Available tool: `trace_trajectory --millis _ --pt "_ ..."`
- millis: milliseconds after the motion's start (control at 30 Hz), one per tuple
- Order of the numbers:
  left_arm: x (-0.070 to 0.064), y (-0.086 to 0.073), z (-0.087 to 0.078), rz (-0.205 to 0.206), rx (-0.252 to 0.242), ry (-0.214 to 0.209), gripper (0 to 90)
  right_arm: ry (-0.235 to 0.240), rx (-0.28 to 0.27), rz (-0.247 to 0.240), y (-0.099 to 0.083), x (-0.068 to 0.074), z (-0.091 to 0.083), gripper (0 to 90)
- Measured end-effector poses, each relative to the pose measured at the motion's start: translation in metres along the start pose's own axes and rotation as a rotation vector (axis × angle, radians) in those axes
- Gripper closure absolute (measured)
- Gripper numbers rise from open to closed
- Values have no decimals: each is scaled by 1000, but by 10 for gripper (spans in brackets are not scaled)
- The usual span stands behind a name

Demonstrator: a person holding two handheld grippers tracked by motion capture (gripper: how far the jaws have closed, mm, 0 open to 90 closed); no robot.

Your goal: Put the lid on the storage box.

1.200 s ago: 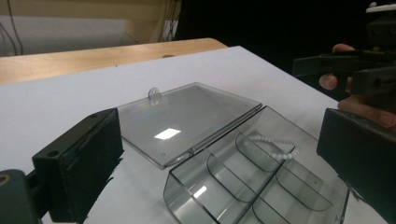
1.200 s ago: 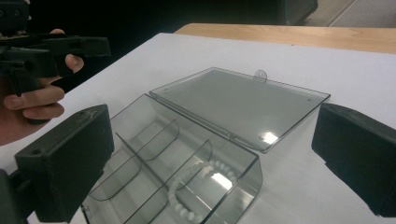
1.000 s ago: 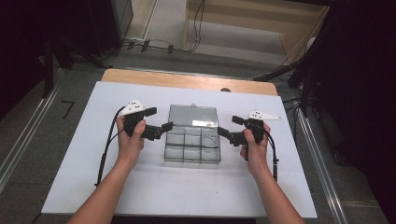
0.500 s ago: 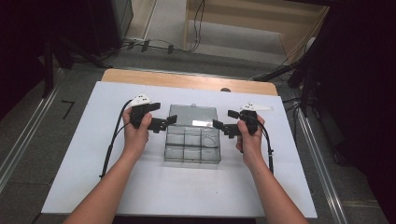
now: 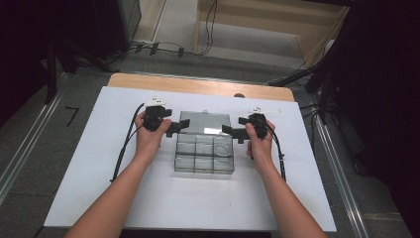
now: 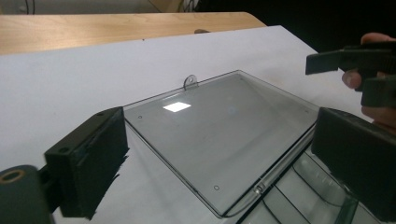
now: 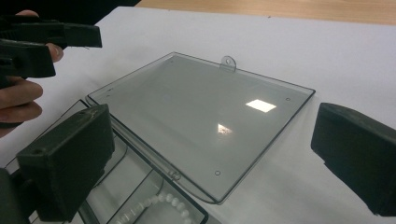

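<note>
The left gripper [image 5: 179,127] stands wide open, its jaws astride the near left corner of the clear lid [image 6: 224,135], gripping nothing; the right gripper [image 5: 229,131] gapes as wide over the lid's opposite side, also empty; both hands reach inward from either flank, forearms angled in from the table's near edge; the clear compartment box [image 5: 204,154] sits mid-table on the white sheet [image 5: 99,198], lid laid flat behind it; a white bead string [image 7: 161,205] lies in one compartment.

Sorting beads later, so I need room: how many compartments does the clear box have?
6, in two rows of three inside the clear box, near side of its flat-lying lid. The far-right compartment holds a white bead string.
</note>
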State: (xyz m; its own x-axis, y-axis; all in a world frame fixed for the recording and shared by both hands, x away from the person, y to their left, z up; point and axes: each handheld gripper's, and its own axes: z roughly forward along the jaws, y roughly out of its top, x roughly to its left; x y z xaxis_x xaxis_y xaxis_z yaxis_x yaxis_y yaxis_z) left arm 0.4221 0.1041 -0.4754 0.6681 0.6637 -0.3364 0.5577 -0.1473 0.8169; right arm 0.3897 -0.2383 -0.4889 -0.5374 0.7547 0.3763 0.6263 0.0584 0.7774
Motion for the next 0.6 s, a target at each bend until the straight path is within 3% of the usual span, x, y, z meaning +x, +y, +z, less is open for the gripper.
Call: trace_trajectory --millis 100,133,400,600 --pt "4 -2 4 -51 19 26 110 1 9 15 -2 -3 4 0" --pt "5 -3 6 -59 26 29 132 -2 12 17 -2 -4 5 48" --pt "9 -8 13 -109 76 37 188 -10 48 62 -7 -7 14 47" --pt "10 -14 21 -132 117 38 222 -1 87 143 -9 -9 21 48"
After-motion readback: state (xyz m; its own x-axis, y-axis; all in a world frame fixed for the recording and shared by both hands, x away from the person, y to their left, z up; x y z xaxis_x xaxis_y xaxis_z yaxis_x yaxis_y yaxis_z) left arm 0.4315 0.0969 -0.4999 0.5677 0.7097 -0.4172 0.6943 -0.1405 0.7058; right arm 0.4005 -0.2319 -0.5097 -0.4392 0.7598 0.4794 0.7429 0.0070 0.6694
